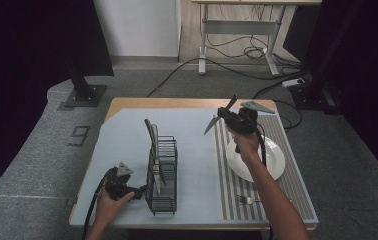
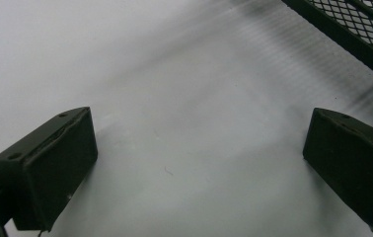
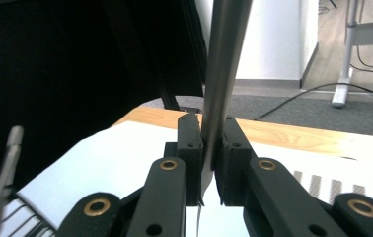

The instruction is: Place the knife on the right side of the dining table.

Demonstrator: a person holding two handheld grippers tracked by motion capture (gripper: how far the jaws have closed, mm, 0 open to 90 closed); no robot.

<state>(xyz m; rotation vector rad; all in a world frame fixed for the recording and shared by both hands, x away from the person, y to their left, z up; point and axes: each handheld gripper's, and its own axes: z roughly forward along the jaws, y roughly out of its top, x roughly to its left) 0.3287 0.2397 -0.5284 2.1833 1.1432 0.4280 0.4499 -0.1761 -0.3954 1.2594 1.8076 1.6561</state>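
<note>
Nearest, lower left of high view: left gripper (image 1: pixel 138 192) low on blue-grey mat (image 1: pixel 127 140), jaws wide, nothing between, just beside black wire rack (image 1: pixel 162 172) already holding cutlery. Lower right: fork (image 1: pixel 245 200) on striped mat (image 1: pixel 229 190). Centre right: right gripper (image 1: pixel 220 112) raised over white plate (image 1: pixel 274 162), jaws clamped on knife (image 1: pixel 211 124). Likely step: carrying knife to rack; next calls for leftward carry, blade aimed into slot. Beyond: wooden table edge (image 1: pixel 187 103), grey carpet, cables, desk legs, dark curtains.

The high view looks forward and down over the whole worktop (image 1: pixel 127 125). The left gripper view sits close above it (rack (image 2: pixel 352 29) shared). The right gripper view faces level across its far edge.
</note>
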